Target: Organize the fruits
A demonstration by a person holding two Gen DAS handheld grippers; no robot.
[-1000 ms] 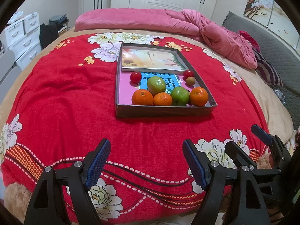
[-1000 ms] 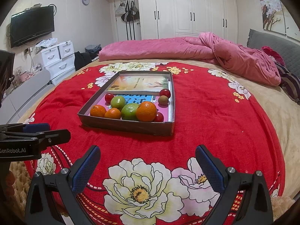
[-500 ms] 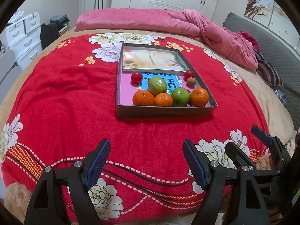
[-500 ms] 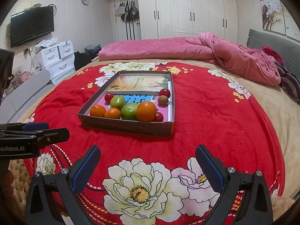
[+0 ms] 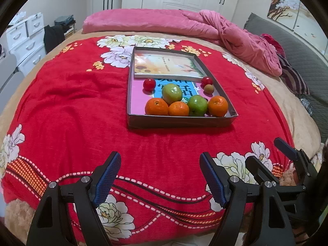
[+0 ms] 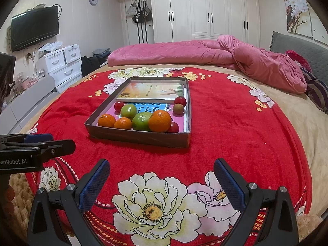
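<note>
Nothing differs from a second ago: tray, fruit and both grippers stay as they were. Left gripper (image 5: 160, 176): jaws wide apart, empty, over the red blanket (image 5: 67, 106). Right gripper (image 6: 161, 181): jaws wide apart, empty. Tray (image 5: 180, 122): on the blanket, well beyond both grippers. Contents: three oranges (image 5: 156, 106), two green apples (image 5: 172, 93), small red fruits (image 5: 149, 84), one brownish fruit (image 5: 208, 89), a book (image 5: 166, 66) at the far end. Right view only: a third red fruit (image 6: 173, 127) behind the rightmost orange; a television (image 6: 34, 29); a wall clock (image 6: 93, 0).
</note>
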